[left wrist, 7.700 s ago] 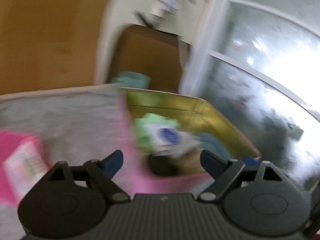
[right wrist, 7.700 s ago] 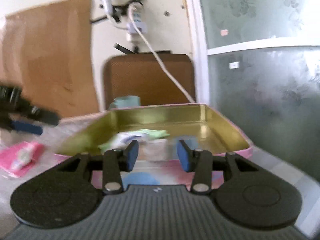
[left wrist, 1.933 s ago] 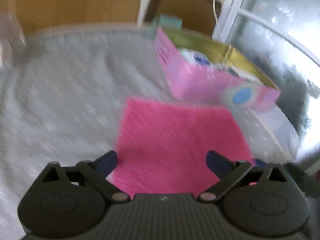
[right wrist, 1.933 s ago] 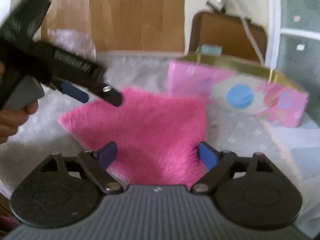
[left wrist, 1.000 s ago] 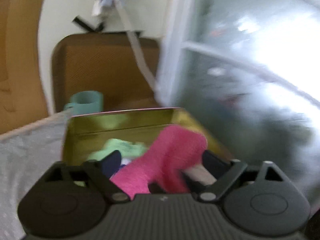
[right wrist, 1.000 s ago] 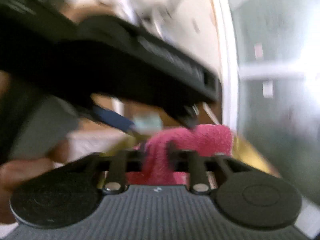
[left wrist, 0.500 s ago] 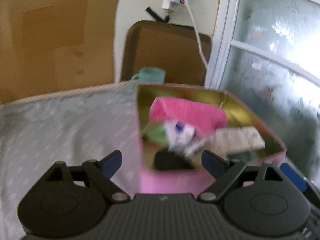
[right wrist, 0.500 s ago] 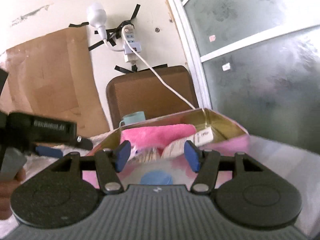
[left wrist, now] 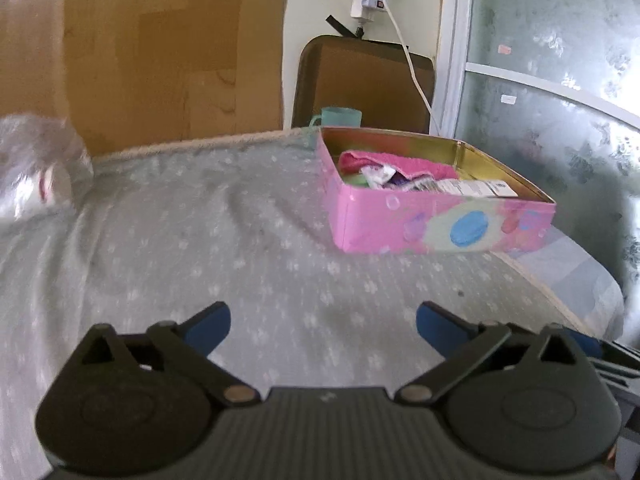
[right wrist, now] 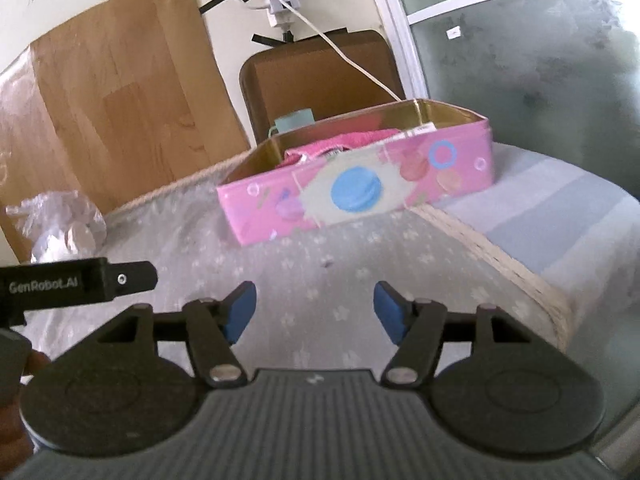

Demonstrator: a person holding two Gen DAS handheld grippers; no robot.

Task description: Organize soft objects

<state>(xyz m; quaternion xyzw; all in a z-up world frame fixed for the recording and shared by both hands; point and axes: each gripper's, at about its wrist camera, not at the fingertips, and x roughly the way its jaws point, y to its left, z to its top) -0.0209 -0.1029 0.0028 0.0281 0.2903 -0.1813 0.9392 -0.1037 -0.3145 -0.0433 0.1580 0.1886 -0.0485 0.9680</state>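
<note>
Pink tin point(left wrist: 436, 228) placed near the far right corner of the bed point(left wrist: 208, 248), lid off, presumably to take soft items from above. Inside: one pink towel point(left wrist: 400, 162) folded along the back wall, lying over several small packets point(left wrist: 420, 184), count unclear. One teal cup point(left wrist: 340, 118) just behind the tin; one crumpled plastic bag point(left wrist: 36, 168) at the left edge. Left claw point(left wrist: 322, 322) empty, jaws opening wide, held low over bare cover. Right claw point(right wrist: 314, 312) likewise empty, jaws opening, facing the tin's painted front. No loose soft item visible on the bed.
</note>
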